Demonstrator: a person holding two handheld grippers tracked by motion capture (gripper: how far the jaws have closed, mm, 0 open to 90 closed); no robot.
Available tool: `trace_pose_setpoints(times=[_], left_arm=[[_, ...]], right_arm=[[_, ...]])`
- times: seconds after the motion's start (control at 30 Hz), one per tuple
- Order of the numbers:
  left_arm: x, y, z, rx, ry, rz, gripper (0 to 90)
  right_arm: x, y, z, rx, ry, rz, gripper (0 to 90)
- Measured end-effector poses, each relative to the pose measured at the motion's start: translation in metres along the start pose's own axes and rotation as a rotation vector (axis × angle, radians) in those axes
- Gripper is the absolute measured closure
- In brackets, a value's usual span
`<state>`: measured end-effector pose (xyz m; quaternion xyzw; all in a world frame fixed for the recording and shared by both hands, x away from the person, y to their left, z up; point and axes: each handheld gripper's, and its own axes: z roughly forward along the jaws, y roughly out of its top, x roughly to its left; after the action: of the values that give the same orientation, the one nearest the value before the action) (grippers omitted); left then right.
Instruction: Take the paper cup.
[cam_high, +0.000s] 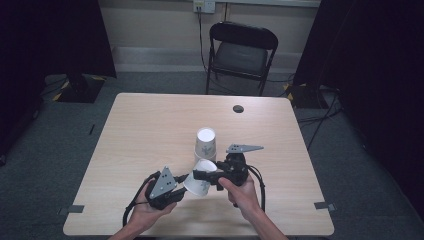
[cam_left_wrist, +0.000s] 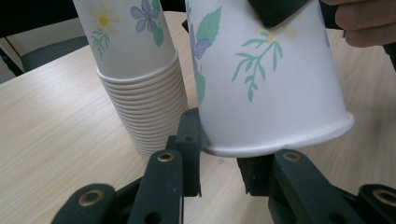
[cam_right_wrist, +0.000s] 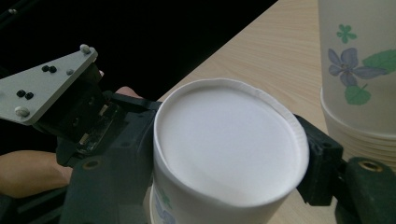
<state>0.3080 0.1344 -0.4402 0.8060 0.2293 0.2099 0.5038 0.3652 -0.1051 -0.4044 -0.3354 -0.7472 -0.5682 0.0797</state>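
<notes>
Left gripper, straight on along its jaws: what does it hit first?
The left gripper would first meet the single white floral paper cup, whose rim sits between its jaws. Behind-left stands the stack of inverted floral paper cups; depth past the cup is unclear.

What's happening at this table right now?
A person holds a gripper in each hand, and both meet on one upside-down paper cup near the front of the table. The left gripper has its jaws at the cup's rim; the right gripper reaches the cup from the other side, with its jaws on either side of the cup's base. Just behind stands a stack of upside-down cups.
</notes>
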Motion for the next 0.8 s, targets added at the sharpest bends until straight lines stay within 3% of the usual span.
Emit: trace_pose_setpoints(times=[0.2,0.33,0.5,0.57,0.73,0.8], left_arm=[[-0.003,0.0,-0.002,-0.04,0.027,-0.002,68.1],[-0.007,0.0,-0.003,-0.047,0.044,0.034,58.0],[-0.009,0.001,-0.003,-0.06,0.045,0.035,63.6],[-0.008,0.001,-0.005,-0.059,0.055,0.034,65.4],[-0.01,0.002,-0.006,-0.057,0.059,0.045,68.2],[-0.009,0.002,-0.006,-0.054,0.067,0.05,70.8]], right_arm=[[-0.001,0.001,-0.002,-0.004,0.026,0.012,34.1],[-0.001,0.003,-0.004,-0.024,0.028,0.028,34.1],[-0.003,0.005,-0.008,-0.028,0.047,0.049,34.1],[-0.004,0.005,-0.008,-0.017,0.026,0.048,34.1],[-0.012,0.001,-0.004,-0.005,0.075,0.117,34.1],[-0.012,0.001,-0.005,-0.008,0.078,0.12,33.9]])
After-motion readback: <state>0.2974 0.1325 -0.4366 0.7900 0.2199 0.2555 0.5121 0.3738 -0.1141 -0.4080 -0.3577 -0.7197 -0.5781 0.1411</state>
